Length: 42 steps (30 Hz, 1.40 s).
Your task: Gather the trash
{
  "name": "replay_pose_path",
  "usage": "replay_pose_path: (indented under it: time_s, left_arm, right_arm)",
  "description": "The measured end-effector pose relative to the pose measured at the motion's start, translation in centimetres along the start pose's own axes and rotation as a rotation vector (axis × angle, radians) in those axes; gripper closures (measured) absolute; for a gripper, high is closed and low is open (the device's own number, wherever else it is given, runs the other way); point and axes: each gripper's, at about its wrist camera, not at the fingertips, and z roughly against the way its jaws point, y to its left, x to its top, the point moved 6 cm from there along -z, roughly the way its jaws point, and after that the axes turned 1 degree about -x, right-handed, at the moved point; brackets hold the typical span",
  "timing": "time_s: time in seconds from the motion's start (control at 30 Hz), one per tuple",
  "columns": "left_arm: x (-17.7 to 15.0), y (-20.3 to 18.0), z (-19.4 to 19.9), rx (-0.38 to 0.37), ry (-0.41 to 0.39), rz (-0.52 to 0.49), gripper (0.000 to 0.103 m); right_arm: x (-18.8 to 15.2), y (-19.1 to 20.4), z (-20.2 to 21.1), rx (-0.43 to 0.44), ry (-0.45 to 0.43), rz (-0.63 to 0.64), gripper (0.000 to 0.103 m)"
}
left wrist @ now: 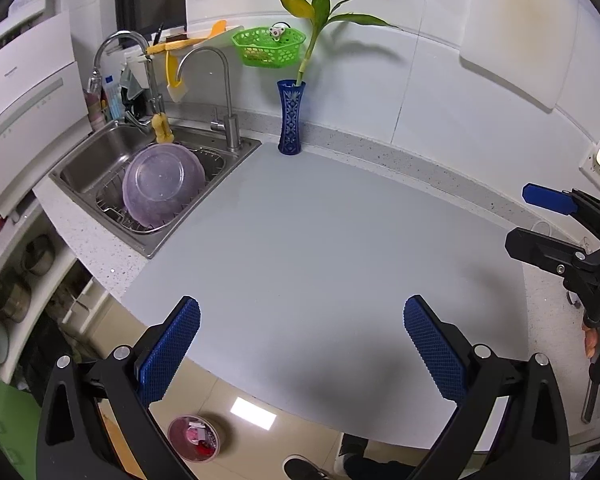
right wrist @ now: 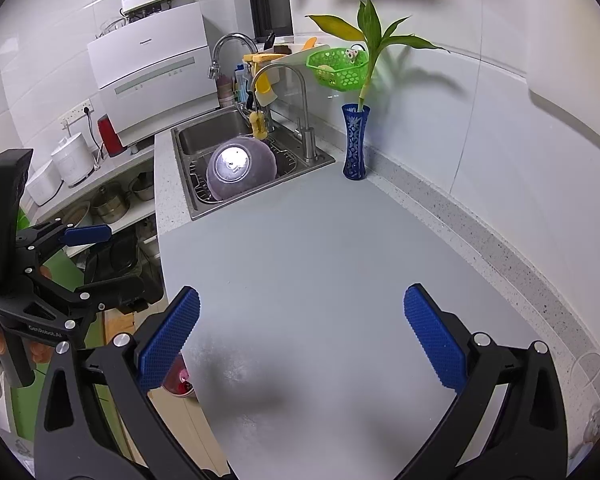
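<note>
two grippers hover over a grey counter (left wrist: 320, 240) in a small kitchen, both with blue pads spread wide and nothing between them. the left gripper (left wrist: 302, 344) hangs over the counter's near edge, touching nothing; the right gripper (right wrist: 302, 344) sits further in over the bare surface, also touching nothing. each shows at the edge of the other's view with its fingers parted, and the words "genrobot.ai" can be read on the left one's black frame. on the floor below the counter's front edge stands a small bin (left wrist: 194, 438), round and pink-rimmed, with red and white scraps inside; from the right wrist only a sliver of it shows behind the left pad. beside the counter a steel sink (left wrist: 100, 160) holds a wire rack and an upturned purple bowl (left wrist: 162, 188). a blue vase (left wrist: 291, 118) with a green stalk stands against the wall, below a green basket (left wrist: 268, 46). a white dishwasher (right wrist: 152, 68) left of the sink bears a brand mark too small to read for certain.
</note>
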Motion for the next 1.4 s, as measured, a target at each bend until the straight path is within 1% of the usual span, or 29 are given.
replay_pose_path:
  time_s: [0.67,1.4]
  left_arm:
    - [-0.25,0.0,-0.13,0.007,0.001,0.015,0.005]
    - [-0.43,-0.2,-0.32,0.006,0.005,0.009,0.005]
  right_arm:
    - [0.21,-0.12,-0.31,0.006,0.005,0.008,0.003]
    - [0.26,-0.5,-0.84,0.013,0.012,0.011,0.003]
